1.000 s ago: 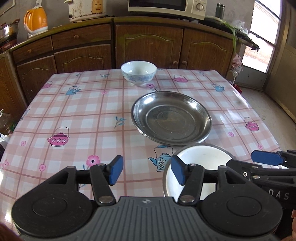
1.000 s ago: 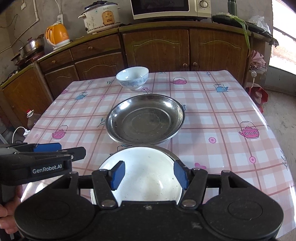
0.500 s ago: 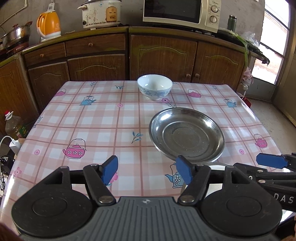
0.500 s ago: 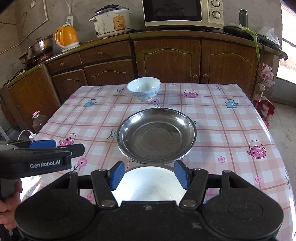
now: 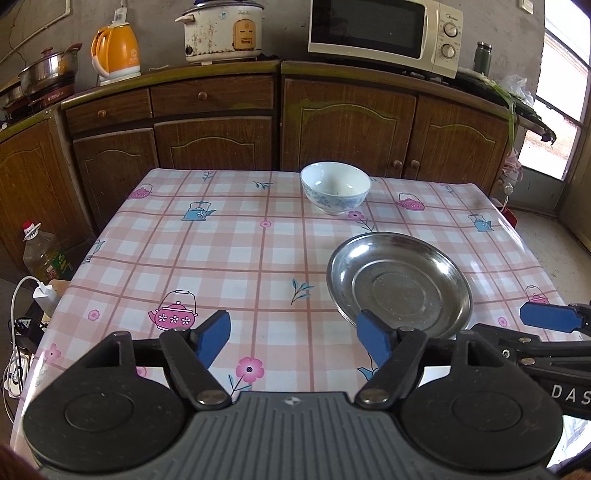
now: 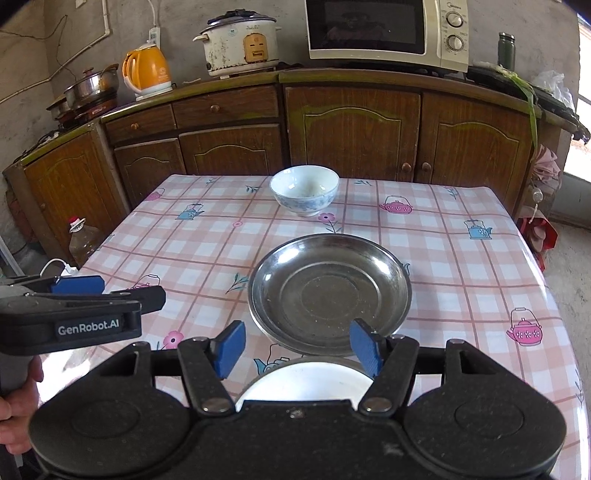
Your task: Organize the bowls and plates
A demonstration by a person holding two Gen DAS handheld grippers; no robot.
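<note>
A steel plate [image 5: 400,285] [image 6: 328,293] lies on the checked tablecloth [image 5: 221,258] [image 6: 461,258]. Behind it, near the far edge, stands a white bowl with blue pattern [image 5: 335,187] [image 6: 304,189]. A white-lined metal bowl [image 6: 306,382] sits at the near edge, mostly hidden under my right gripper [image 6: 297,349]. That gripper's jaws are opening, held above the bowl with nothing between them. My left gripper [image 5: 293,338] hovers to the left, its jaws also opening over bare cloth. Each gripper shows at the edge of the other's view.
Brown cabinets [image 5: 351,125] run behind the table, carrying a microwave [image 5: 384,33], a rice cooker [image 5: 221,31], an orange kettle [image 5: 116,51] and pots [image 5: 48,72]. An oil bottle [image 5: 44,254] and a charger with cables stand on the floor at the left.
Both grippers have pulled back and risen, so the table looks farther away. The near white bowl has slid under the gripper bodies in the views. Both pairs of jaws stand wider apart.
</note>
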